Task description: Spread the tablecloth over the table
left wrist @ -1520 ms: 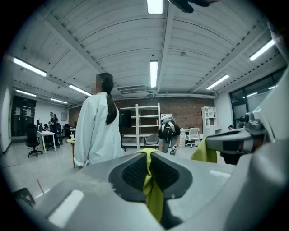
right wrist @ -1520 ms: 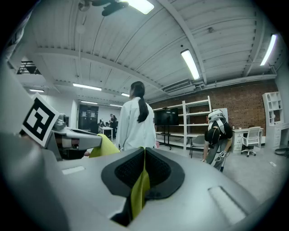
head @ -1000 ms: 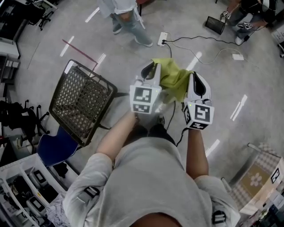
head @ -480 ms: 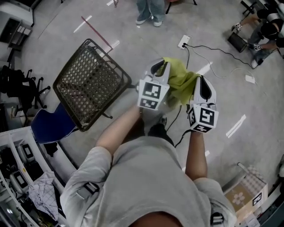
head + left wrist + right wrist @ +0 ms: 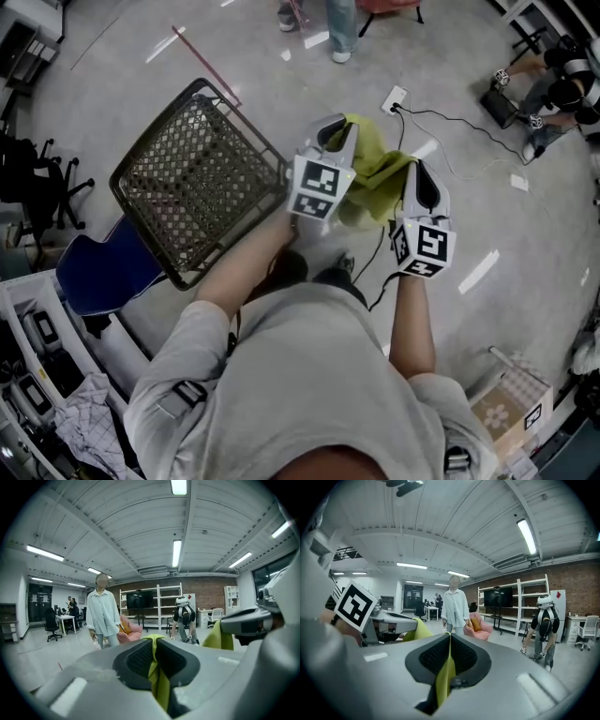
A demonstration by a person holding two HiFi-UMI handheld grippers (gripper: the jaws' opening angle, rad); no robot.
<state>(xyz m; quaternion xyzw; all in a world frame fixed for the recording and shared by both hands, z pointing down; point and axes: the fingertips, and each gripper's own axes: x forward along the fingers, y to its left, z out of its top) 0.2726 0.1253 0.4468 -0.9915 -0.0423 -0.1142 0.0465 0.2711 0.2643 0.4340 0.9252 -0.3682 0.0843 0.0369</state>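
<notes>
Tablecloth [image 5: 375,176] pinched by left claw [image 5: 335,137] and right claw [image 5: 419,176], side by side

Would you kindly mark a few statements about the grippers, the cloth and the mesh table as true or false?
1. The left gripper and the right gripper are each shut on the yellow-green tablecloth. True.
2. In the head view the mesh table stands left of both grippers. True.
3. The tablecloth lies spread over the mesh table. False: it hangs bunched between the grippers, off the table.
4. The right gripper's jaws stand wide apart. False: they are closed on a fold of the tablecloth.
</notes>
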